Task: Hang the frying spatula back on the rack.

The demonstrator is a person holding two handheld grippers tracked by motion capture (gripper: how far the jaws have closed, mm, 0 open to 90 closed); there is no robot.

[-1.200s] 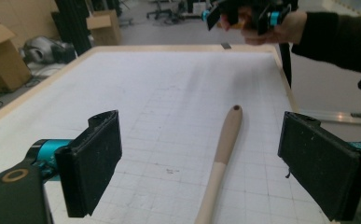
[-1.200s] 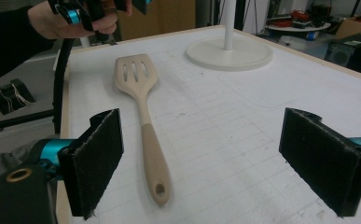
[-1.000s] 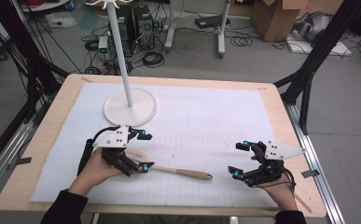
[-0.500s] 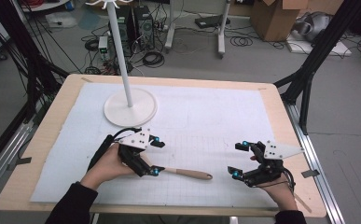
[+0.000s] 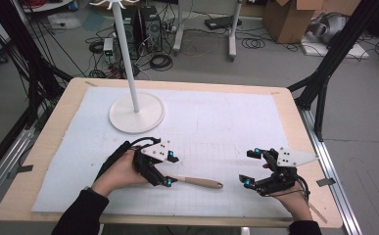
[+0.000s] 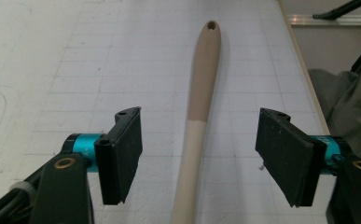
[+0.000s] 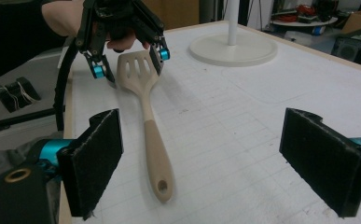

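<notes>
- Straddling the beige slotted spatula with the two-tone handle (image 5: pixel 197 182), your left gripper (image 5: pixel 170 170) sits at lower left of centre in the high view, its fingers (image 6: pixel 122 154) set one on each side of the tool.
- Those fingers have just been closing, yet in the left gripper view a clear gap remains between each black pad and the handle, so they are open around the spatula and do not press on it.
- The spatula lies flat on the white gridded mat (image 5: pixel 216 122) that covers the wooden table (image 5: pixel 59 112), and in the high view its handle runs toward the right.
- In the left gripper view the handle (image 6: pixel 201 93) runs up the middle of the frame, with its darker end and hanging hole at the top.
- In the right gripper view the slotted blade (image 7: pixel 137 70) lies at upper left between the far gripper's blue-tipped fingers, and the handle's holed end points toward the bottom centre.
- Your right gripper (image 5: pixel 250 167) rests at lower right in the high view, well apart from the spatula's end, with its fingers (image 7: pixel 94 161) spread wide and nothing between them.
- The white pole stand with the round base (image 5: pixel 137 113) stands upright at upper left of the mat, well apart from both grippers.
</notes>
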